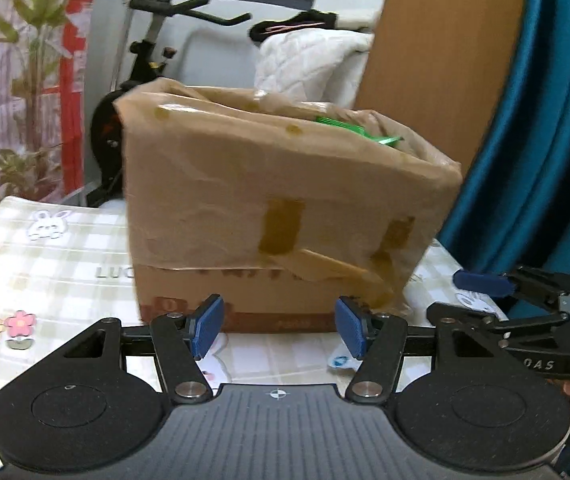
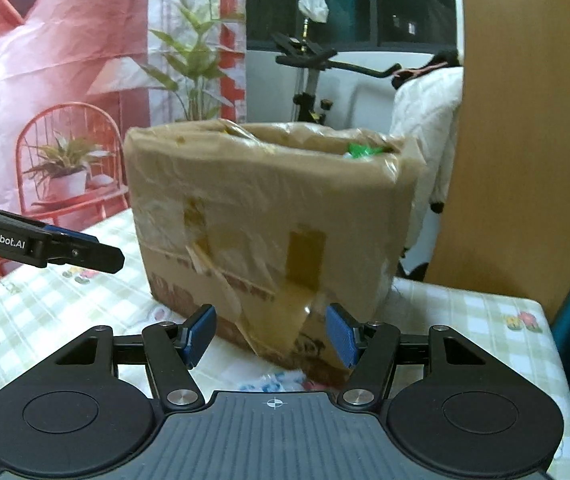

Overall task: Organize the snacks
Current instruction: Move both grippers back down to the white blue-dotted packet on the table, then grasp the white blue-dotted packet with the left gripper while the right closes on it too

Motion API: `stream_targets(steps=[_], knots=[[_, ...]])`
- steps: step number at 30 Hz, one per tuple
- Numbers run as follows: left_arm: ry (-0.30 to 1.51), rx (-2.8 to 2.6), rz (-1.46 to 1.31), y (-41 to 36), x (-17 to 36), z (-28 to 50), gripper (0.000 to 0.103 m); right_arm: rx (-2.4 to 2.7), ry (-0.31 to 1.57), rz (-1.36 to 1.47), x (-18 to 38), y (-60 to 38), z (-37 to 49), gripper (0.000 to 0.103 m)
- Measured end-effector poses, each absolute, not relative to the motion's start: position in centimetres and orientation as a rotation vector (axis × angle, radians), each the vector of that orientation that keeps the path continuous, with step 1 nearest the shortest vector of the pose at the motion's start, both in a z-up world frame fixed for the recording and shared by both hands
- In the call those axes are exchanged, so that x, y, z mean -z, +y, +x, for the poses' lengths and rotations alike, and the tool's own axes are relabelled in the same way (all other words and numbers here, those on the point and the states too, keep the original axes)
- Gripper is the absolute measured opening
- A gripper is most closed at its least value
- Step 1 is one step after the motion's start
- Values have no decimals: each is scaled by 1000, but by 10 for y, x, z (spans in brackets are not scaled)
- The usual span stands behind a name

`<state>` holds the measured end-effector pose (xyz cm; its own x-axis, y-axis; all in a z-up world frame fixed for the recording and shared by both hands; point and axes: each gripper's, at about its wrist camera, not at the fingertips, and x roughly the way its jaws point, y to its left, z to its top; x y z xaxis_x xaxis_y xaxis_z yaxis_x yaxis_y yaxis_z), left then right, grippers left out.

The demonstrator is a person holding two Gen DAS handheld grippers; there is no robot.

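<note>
**Approaching the Snack Box: Both Grippers Unloaded, No Snack Yet in Hand**

Standing near the middle of the checked table is a cardboard box, patched with tape and lined with a loose brown plastic film that folds over its rim. It is taken as the landmark. A green snack packet shows just above the box's rim, toward the far right corner of its opening. A blue-and-white wrapper lies on the table in front of the box; what it is cannot be told.

The left gripper sits in front of the box's near face, low against its base line, jaws partly apart with nothing between the pads. The right gripper is likewise in front of the box, facing its near corner, jaws partly apart and empty. Each gripper appears at the edge of the other's view, so the two are close together.

Judgement: the step in hand looks like an approach, with sorting barely begun. Recommendations:

- Only one packet shows; the rest of the box's contents are hidden, so look inside before committing.
- Enter the box from above its rim, not through the near face; the loose film is likely to snag a finger.
- Work one gripper inside the box at a time, the other steadying the box's wall, as the box may slide on the smooth table cover.
- Pinch the green packet by its sealed edge; crinkly film probably slips under a flat grip.
</note>
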<state>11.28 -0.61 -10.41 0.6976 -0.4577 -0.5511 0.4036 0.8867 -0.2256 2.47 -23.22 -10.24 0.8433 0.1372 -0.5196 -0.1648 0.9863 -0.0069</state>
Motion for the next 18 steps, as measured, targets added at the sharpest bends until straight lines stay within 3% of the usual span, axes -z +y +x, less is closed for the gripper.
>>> stream_targets(steps=[18], knots=[[811,587,-119,-32,153,115,62,-145,731,-48,177,-243,3,57]])
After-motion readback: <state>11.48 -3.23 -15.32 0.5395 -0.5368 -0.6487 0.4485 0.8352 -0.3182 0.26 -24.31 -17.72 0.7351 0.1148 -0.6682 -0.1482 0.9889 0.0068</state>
